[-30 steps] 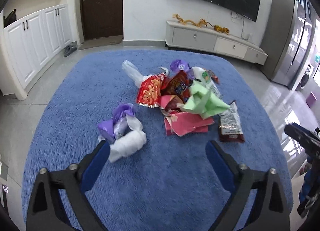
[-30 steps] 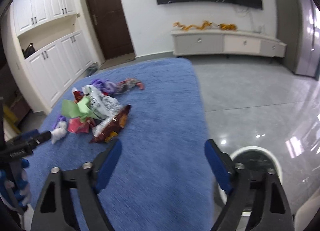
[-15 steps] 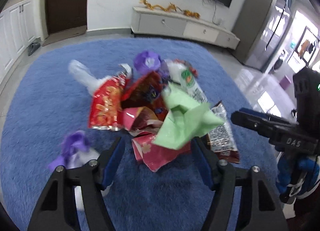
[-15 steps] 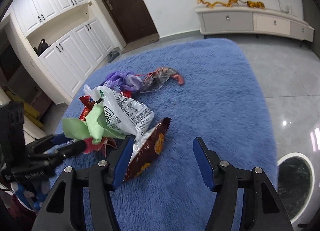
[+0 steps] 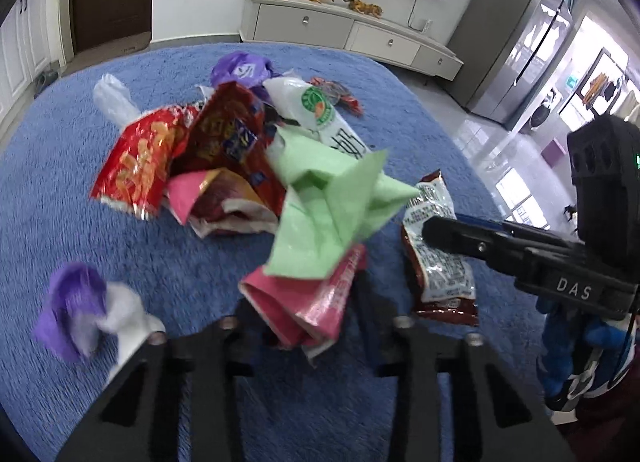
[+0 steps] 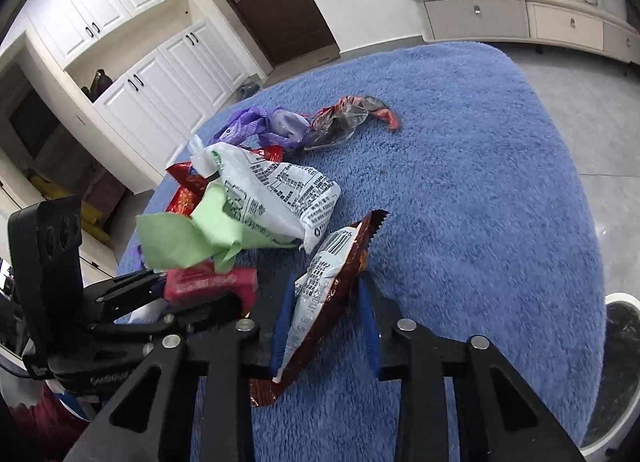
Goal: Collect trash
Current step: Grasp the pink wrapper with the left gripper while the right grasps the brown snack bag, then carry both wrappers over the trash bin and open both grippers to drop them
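the blue rug (image 5: 60,190) carries a heap of wrappers, and off its edge in the right wrist view stands a white bin (image 6: 618,374). the step looks like the first pick-up, both hands at once. the left gripper (image 5: 308,326) is closing its jaws on the pink wrapper (image 5: 308,302) at the near end of the heap, under the green paper (image 5: 332,206). the right gripper (image 6: 324,322) is closing on the brown packet (image 6: 324,294), which stands between its pads. next, each likely needs a firm pinch, a lift, then a carry to the bin. the only clear writing is "das" on the right gripper's body.
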Demonstrator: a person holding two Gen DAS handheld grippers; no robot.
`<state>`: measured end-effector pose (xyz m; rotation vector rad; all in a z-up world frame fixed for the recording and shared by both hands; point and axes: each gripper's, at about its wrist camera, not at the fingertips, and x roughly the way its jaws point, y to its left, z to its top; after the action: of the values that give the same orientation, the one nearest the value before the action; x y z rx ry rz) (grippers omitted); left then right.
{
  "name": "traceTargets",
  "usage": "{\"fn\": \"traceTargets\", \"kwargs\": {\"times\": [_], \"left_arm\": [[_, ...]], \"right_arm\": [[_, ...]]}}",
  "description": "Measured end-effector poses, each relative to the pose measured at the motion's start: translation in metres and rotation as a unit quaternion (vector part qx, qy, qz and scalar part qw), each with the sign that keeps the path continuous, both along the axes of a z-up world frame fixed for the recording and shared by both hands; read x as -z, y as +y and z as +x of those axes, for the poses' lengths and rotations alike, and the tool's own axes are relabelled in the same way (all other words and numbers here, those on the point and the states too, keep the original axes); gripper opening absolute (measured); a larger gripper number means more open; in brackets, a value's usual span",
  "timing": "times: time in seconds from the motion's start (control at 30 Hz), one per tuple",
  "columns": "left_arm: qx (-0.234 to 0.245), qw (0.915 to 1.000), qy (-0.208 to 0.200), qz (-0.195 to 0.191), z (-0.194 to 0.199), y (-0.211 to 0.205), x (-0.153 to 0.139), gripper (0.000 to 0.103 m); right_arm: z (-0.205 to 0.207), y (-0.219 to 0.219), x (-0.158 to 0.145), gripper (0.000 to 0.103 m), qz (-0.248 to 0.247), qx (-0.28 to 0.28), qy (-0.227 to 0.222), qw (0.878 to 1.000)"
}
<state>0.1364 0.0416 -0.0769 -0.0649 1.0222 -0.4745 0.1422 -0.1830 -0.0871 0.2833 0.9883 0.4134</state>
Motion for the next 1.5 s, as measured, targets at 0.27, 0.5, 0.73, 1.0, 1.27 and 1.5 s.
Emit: {"fn": "traceTargets", "kwargs": {"times": [0.27,0.5,0.73,1.0,1.27,1.5], "left_arm": [[-0.003,0.9999,-0.01,0.0,-0.042,-0.008,-0.011,0.017],[0.017,0.9988,-0.044,-0.016,-0.075,-0.037,-0.039,0.017],[0.095,0.992,-0.084,-0.006,-0.083,-0.103,-0.066,0.017],[0.193,0.9769,-0.089,0.022,-0.076,-0.201,-0.063,0.017],[0.252,0.9649,-0.06,0.044,-0.052,-0.301,-0.034,0.019],[0.265,0.9641,-0.005,0.02,-0.033,-0.348,-0.009,0.05]], "right_arm": [[-0.034,-0.031,-0.014,0.02,0.01,0.021,-0.026,0.999],[-0.07,-0.073,-0.028,0.019,0.011,0.056,-0.051,0.997],[-0.109,-0.132,-0.043,0.019,0.007,0.138,-0.085,0.987],[-0.143,-0.222,-0.04,0.019,-0.038,0.262,-0.087,0.96],[-0.137,-0.286,-0.005,0.021,-0.062,0.338,-0.042,0.938],[-0.122,-0.314,0.028,0.03,-0.071,0.367,-0.001,0.927]]}}
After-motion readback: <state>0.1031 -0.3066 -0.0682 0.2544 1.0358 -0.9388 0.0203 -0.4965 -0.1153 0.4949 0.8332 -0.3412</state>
